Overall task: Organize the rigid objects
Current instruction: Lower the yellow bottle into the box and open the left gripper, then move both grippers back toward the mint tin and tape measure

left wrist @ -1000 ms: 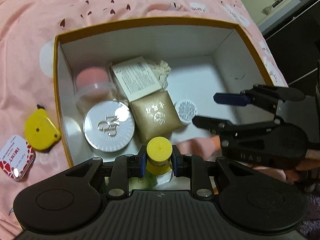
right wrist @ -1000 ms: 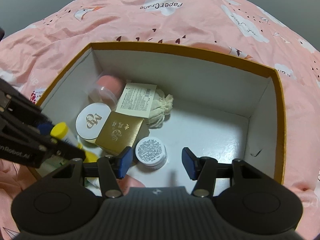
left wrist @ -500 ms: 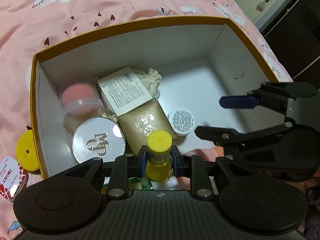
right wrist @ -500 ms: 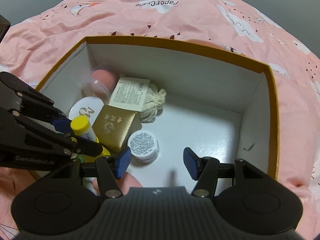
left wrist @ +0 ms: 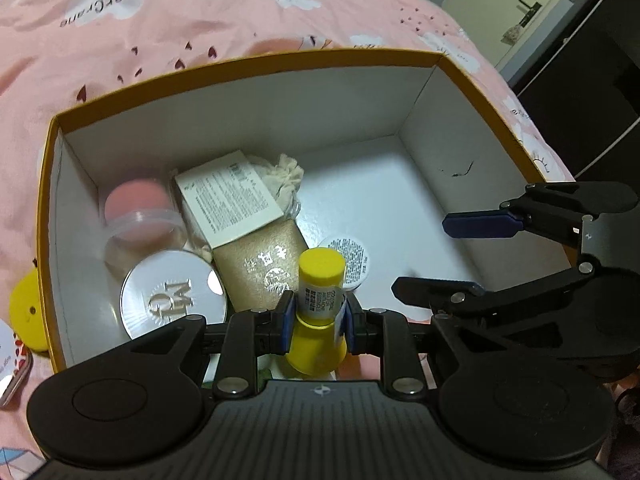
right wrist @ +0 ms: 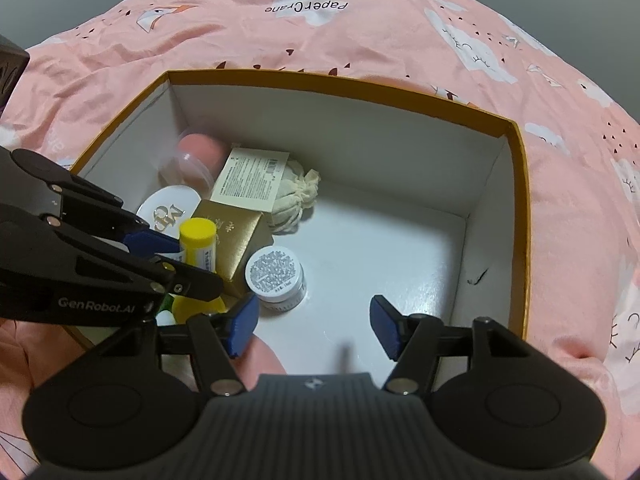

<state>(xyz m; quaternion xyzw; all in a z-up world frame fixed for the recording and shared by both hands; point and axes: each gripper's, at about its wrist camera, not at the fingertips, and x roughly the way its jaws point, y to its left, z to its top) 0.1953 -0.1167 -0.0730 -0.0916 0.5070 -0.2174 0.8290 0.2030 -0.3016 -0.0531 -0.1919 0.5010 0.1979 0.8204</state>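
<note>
Left gripper (left wrist: 317,318) pinching a yellow-capped bottle (left wrist: 320,280) between its blue pads, cap up, over the near edge of the box (left wrist: 248,76). Right gripper (right wrist: 314,330) spread wide, holding nothing, over the bare white floor at the near side of the box. Inside the box, from the left wrist view: pink-lidded jar (left wrist: 138,208) at 9 o'clock, round silver compact (left wrist: 174,294) at 8 o'clock, gold carton (left wrist: 260,264) just beyond the bottle, white card (left wrist: 228,198) lying over a cloth pouch (left wrist: 286,176) toward 11 o'clock, small white jar (left wrist: 350,256) just right of the bottle cap. Outside the box, on the pink blanket (left wrist: 160,20) at 8 o'clock: yellow tape measure (left wrist: 26,316) and a red-and-white tin (left wrist: 10,364).
</note>
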